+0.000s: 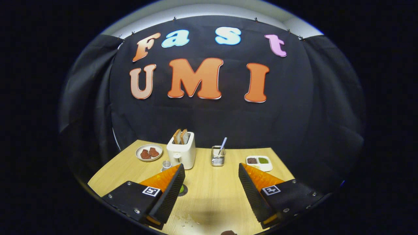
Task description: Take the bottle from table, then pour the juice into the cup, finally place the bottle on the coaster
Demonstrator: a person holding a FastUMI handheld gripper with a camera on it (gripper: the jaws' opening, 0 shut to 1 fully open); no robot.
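Between the wide-spread, empty fingers of the gripper (211, 178) lies bare pale wood-grain table (212, 195) with a few wet drops near the left finger. Just beside the left fingertip sits a small clear glass cup (166, 165); a dark round disc with a green spot (182, 189), possibly the coaster, peeks from behind that finger. The bottle's place cannot be told. Beyond the fingers stand a white toaster holding two bread slices (181, 151), a wire utensil holder (217, 156), a round plate of reddish pieces (149, 152) and a white two-part dish (259, 162). Judged: a filled bottle would be weighty and smooth, best gripped mid-body.
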